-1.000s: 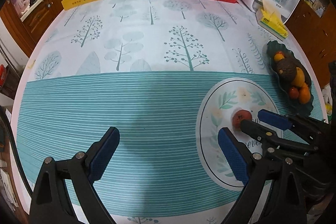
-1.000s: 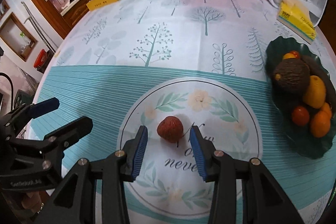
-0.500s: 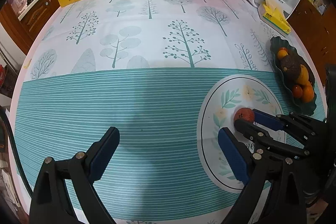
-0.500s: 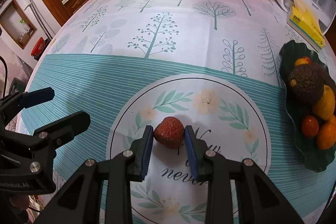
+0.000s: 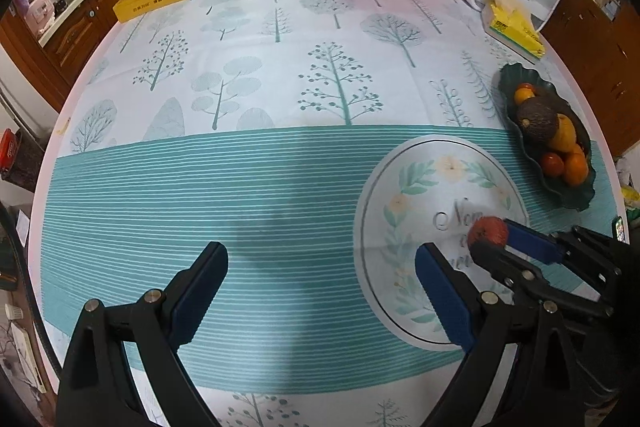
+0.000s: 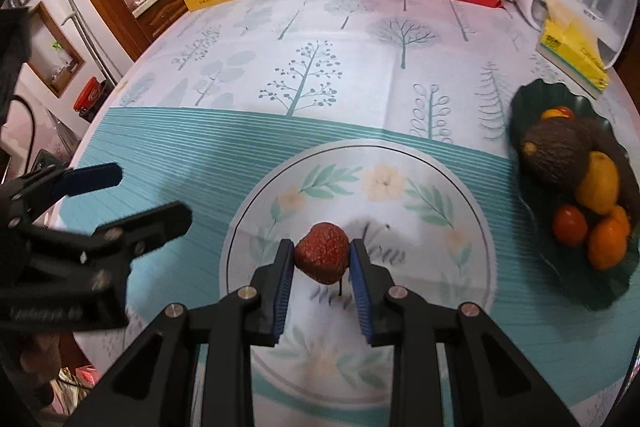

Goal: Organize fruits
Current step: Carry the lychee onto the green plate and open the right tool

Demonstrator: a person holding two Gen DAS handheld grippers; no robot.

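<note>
one fruit in the grip, dish still waiting

the right gripper (image 6: pixel 322 259) is clamped on the red lychee (image 6: pixel 322 253), over the near middle of the round floral mat (image 6: pixel 460 187). the left gripper (image 5: pixel 320 291) gapes wide, holding nothing. the dark fruit dish (image 6: pixel 524 107) at the table's right edge holds several fruits; this one looks still to go in.
</note>
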